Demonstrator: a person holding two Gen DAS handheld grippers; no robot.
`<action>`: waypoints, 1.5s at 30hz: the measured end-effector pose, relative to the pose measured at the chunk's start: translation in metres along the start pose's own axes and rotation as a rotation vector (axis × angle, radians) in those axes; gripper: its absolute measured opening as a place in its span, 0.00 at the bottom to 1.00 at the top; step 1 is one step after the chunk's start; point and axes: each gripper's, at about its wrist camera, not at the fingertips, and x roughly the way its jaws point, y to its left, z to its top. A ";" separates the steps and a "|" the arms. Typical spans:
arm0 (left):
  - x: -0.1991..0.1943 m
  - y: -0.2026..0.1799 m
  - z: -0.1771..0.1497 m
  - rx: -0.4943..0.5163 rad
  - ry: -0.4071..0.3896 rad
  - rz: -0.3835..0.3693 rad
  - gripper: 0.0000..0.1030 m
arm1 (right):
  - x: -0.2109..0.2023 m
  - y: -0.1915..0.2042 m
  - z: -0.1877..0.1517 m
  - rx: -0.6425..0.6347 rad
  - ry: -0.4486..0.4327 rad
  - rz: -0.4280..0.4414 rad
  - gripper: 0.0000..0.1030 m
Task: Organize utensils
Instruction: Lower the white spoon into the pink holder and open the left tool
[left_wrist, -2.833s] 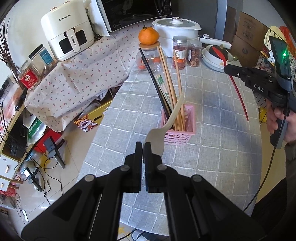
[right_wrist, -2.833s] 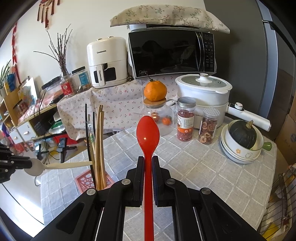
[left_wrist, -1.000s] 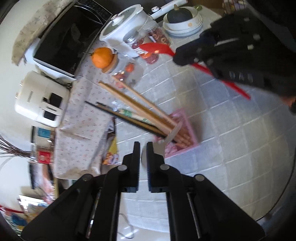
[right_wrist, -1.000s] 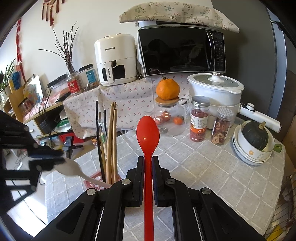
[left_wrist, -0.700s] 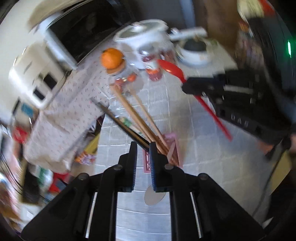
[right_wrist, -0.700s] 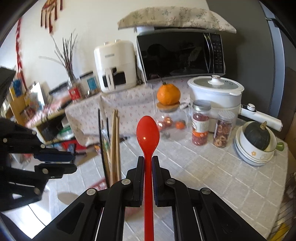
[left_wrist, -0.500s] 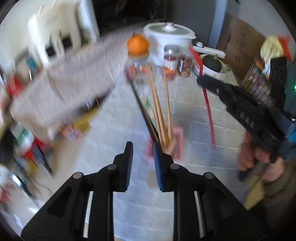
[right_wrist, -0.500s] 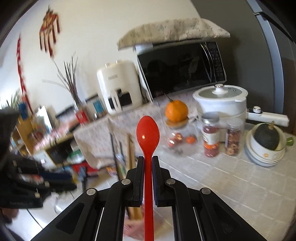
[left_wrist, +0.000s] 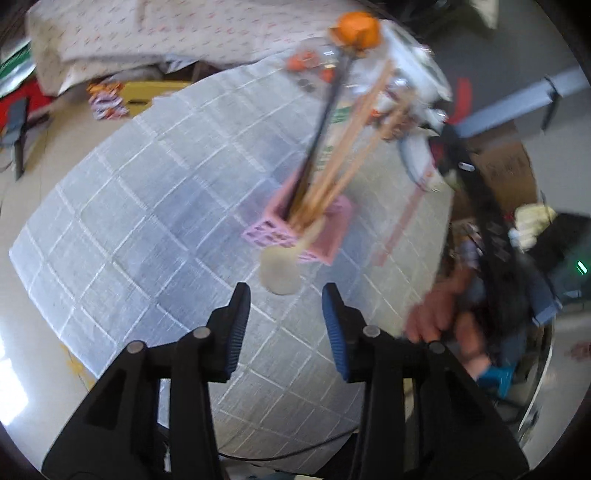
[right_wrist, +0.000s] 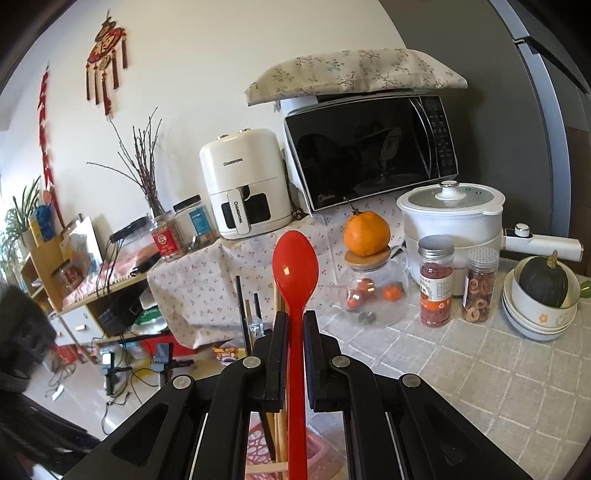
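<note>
A pink basket (left_wrist: 328, 236) on the grey checked tablecloth (left_wrist: 147, 206) holds several wooden and black chopsticks (left_wrist: 343, 136) and a cream spoon (left_wrist: 279, 267), bowl end up and leaning out toward me. My left gripper (left_wrist: 284, 314) is open and empty just above that spoon. My right gripper (right_wrist: 295, 325) is shut on a red spoon (right_wrist: 295, 273), bowl up, above the pink basket (right_wrist: 258, 456) with the chopsticks (right_wrist: 242, 306) behind its fingers. The red spoon looks blurred in the left wrist view (left_wrist: 402, 225).
At the table's back stand a glass jar (right_wrist: 369, 295) with an orange (right_wrist: 366, 233) on its lid, two spice jars (right_wrist: 436, 280), a white cooker (right_wrist: 450, 210) and stacked bowls with a squash (right_wrist: 541, 299). An air fryer (right_wrist: 245, 184) and microwave (right_wrist: 373, 151) sit behind.
My left gripper let go of the cream spoon in the basket, opened wide and pulled up. My right gripper moved over the basket with the red spoon held.
</note>
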 end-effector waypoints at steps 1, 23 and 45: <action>0.002 0.002 0.001 -0.015 0.007 -0.003 0.41 | -0.001 0.000 0.000 -0.003 0.000 0.000 0.07; 0.005 -0.015 0.010 0.087 -0.118 0.189 0.04 | -0.005 -0.009 0.003 0.014 0.013 0.005 0.07; 0.006 -0.100 -0.004 0.918 -0.324 0.638 0.06 | -0.003 -0.008 0.003 0.035 0.006 0.006 0.07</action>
